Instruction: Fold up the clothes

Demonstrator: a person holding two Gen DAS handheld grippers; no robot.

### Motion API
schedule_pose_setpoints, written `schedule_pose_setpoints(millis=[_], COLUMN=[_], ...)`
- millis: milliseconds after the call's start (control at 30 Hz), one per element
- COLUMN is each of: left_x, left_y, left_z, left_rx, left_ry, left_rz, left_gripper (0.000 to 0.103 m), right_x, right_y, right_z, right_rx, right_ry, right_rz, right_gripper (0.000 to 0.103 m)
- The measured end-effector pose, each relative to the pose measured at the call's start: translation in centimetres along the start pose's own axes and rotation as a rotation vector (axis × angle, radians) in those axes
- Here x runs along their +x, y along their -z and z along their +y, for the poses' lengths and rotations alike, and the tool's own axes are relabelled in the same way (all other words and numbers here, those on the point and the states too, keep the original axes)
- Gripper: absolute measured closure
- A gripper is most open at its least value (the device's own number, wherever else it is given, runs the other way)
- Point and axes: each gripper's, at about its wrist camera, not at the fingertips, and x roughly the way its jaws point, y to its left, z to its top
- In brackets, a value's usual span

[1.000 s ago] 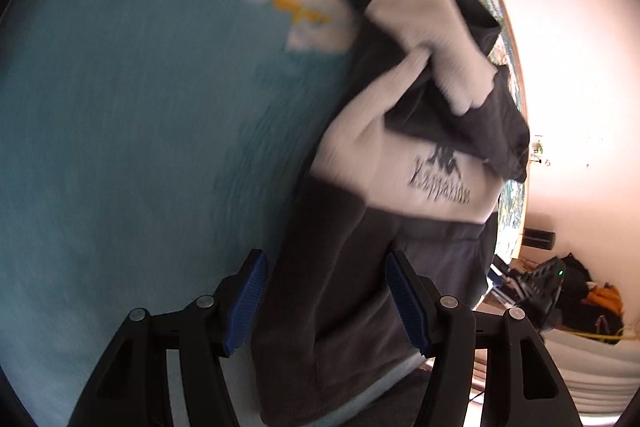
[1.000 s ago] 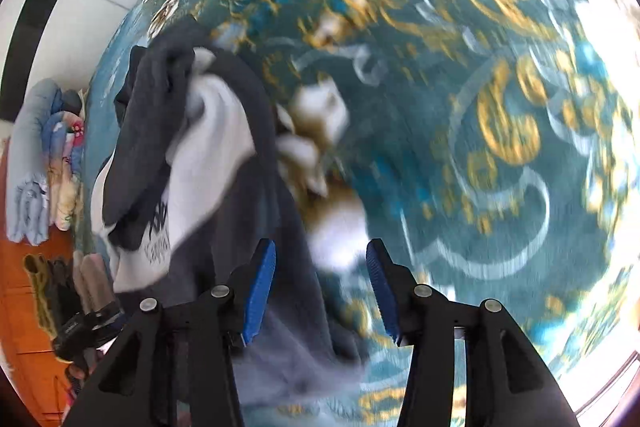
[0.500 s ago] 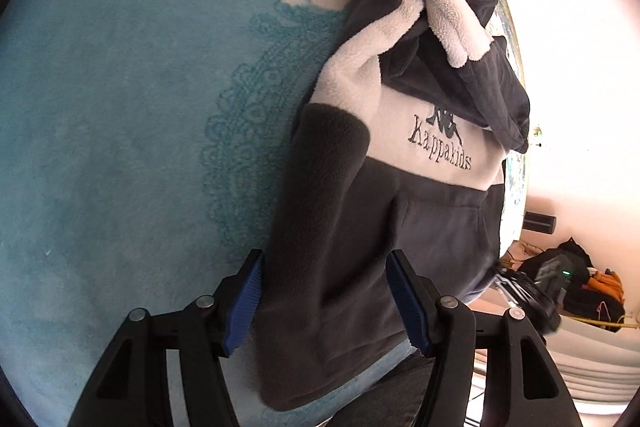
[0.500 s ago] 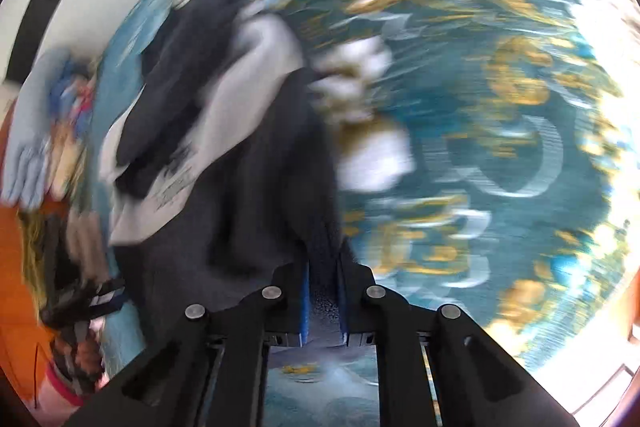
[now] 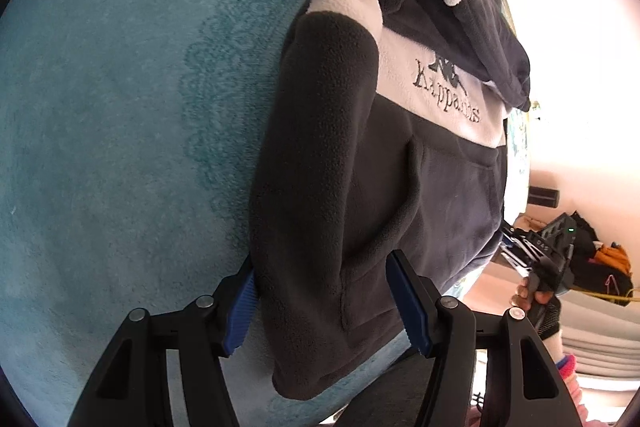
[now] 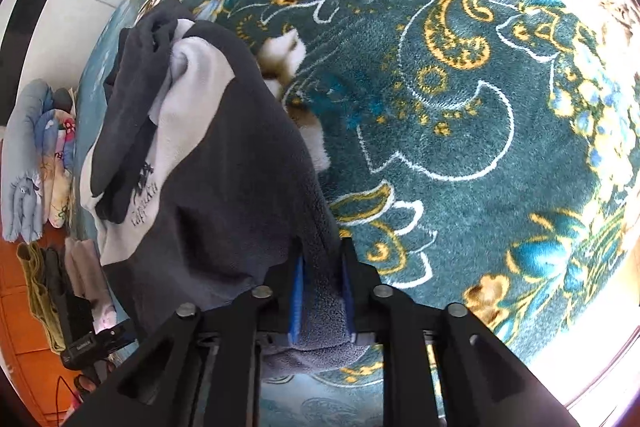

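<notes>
A dark grey and white fleece hoodie (image 5: 360, 147) with a "Kappa kids" logo lies on the teal patterned carpet (image 5: 100, 107). My left gripper (image 5: 320, 299) is open, its blue-padded fingers straddling the hoodie's folded-in sleeve near the hem. In the right wrist view the hoodie (image 6: 208, 167) lies at the left, hood bunched at the top. My right gripper (image 6: 320, 291) is shut on the hoodie's lower right edge, fleece pinched between the blue pads. The right gripper also shows at the right of the left wrist view (image 5: 536, 259).
A pile of folded clothes (image 6: 36, 155) lies at the far left of the right wrist view, with more garments (image 6: 44, 287) below it on an orange floor. Dark gear and an orange item (image 5: 600, 255) sit beyond the carpet's edge.
My right gripper has gone from open to shut on the hoodie's lower edge. My left gripper has moved closer over the sleeve and stays open.
</notes>
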Motion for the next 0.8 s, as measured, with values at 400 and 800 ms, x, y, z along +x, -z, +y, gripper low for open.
schedule_pose_setpoints(millis=[400, 800], left_x=[1.3, -10.4], left_y=[2.6, 0.1], left_z=[1.1, -3.6], left_rx=[-0.097, 0.049], left_ry=[0.047, 0.184], left_rz=[0.032, -0.202], left_gripper=[0.084, 0.095], right_x=[0.7, -8.7], right_y=[1.5, 1.4], right_z=[-0.5, 6.1], right_rx=[0.099, 0.048], right_ry=[-0.073, -0.367], right_rz=[0.019, -0.126], right_gripper=[0.085, 0.094])
